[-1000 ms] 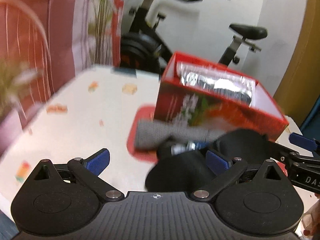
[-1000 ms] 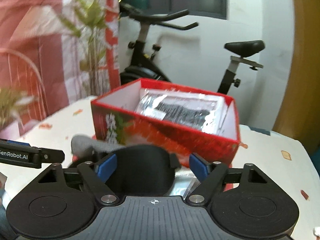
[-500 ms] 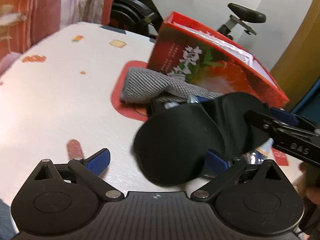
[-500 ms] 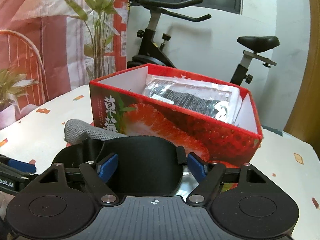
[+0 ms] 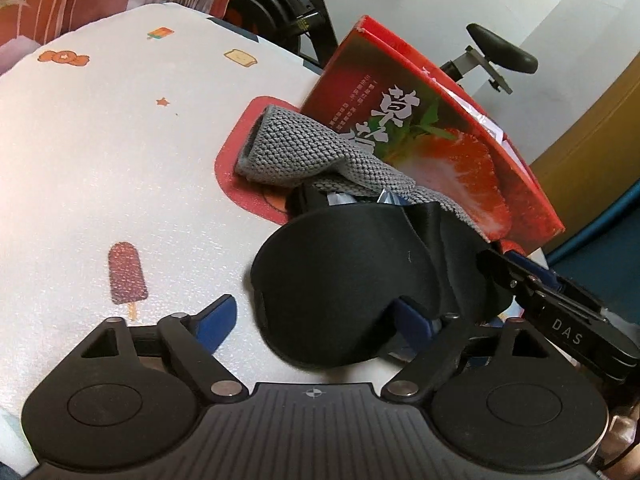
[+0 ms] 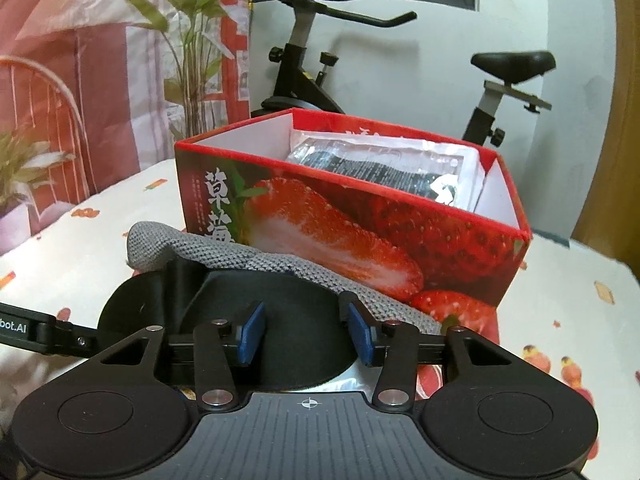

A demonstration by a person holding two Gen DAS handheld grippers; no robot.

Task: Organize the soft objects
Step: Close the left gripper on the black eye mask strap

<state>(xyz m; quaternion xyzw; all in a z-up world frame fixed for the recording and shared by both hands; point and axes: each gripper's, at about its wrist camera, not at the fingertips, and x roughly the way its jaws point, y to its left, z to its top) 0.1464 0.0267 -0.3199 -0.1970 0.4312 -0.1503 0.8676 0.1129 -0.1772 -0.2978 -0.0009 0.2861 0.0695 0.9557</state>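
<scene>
A black padded eye mask (image 5: 340, 276) lies on the white patterned tablecloth (image 5: 100, 160), in front of a red strawberry box (image 5: 440, 152). My left gripper (image 5: 316, 316) stands wide with the mask's left cup between its fingers, and its jaws are closing. My right gripper (image 6: 306, 330) straddles the mask's other cup (image 6: 304, 312). Its jaws are also closing, and the pads do not clearly press on the cup. One of its fingers (image 5: 536, 292) reaches the mask from the right. A grey knitted cloth (image 5: 312, 152) lies bunched between the mask and the box.
The open box (image 6: 360, 220) holds a plastic-wrapped dark packet (image 6: 384, 168). A red mat (image 5: 236, 172) lies under the grey cloth. A silver wrapper (image 5: 384, 198) shows beside the mask. An exercise bike (image 6: 320, 60) and a plant (image 6: 192, 40) stand beyond the table.
My left gripper has dropped toward the table, tilted over, and now frames the mask's left cup. The right gripper's blue pads have drawn much closer together around the other cup.
</scene>
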